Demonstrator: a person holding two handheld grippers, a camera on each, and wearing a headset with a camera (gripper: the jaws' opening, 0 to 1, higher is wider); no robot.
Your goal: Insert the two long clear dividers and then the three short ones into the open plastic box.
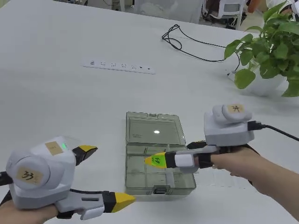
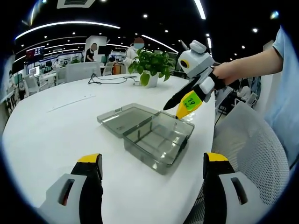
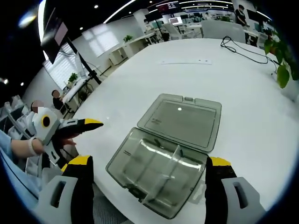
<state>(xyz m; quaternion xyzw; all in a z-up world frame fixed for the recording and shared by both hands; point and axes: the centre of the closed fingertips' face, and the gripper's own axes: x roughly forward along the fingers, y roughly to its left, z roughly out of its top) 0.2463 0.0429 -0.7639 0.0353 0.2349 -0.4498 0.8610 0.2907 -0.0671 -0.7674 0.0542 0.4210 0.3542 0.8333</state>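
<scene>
Open plastic box at bench centre, lid lying flat at its 12 o'clock. Right gripper hovers over tray, claw spread, nothing pinched. Left gripper at box's 8 o'clock, claw spread too, empty. We make out clear dividers already standing in tray — perhaps one long, one short; glare hides count. We judge dividers light, stiff, slick, thin — pinch top edge mid-length, gently, held upright so ends meet wall slots.

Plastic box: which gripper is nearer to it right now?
Right. The right gripper hovers over the plastic box, jaws open; the left gripper is off to its left, clear of it.
</scene>
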